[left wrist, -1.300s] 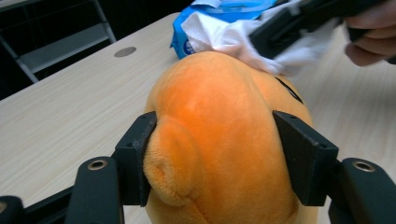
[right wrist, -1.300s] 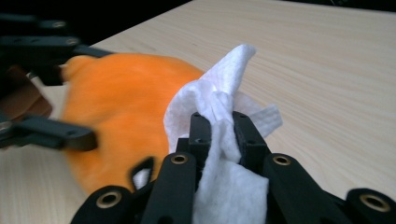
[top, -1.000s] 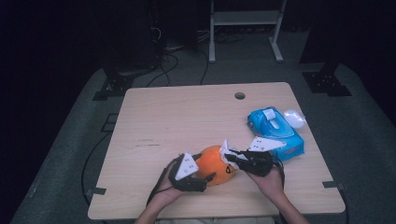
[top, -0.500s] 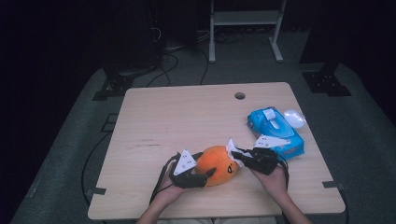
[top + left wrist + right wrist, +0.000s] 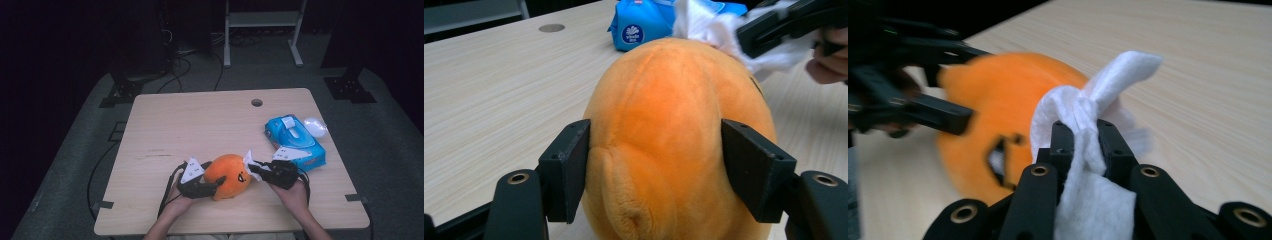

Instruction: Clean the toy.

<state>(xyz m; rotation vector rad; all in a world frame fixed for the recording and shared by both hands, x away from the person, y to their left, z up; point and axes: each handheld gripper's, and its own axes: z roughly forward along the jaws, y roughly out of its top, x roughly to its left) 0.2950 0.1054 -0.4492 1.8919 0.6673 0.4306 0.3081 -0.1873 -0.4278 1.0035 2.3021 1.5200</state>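
An orange plush toy with a black mouth lies near the table's front edge. My left gripper has just been closing on it; in the left gripper view both pads press into the sides of the toy. My right gripper is shut on a crumpled white wipe, and the wipe touches the toy's upper right side, by its face. In the right gripper view the left gripper sits at the toy's far side.
A blue pack of wipes lies at the table's right, with a small white object beside it. A round cable hole is at the table's back. A metal stand and cables are on the floor behind.
The left gripper's jaws have closed in on the orange toy. The right gripper with the wipe has shifted slightly against the toy.
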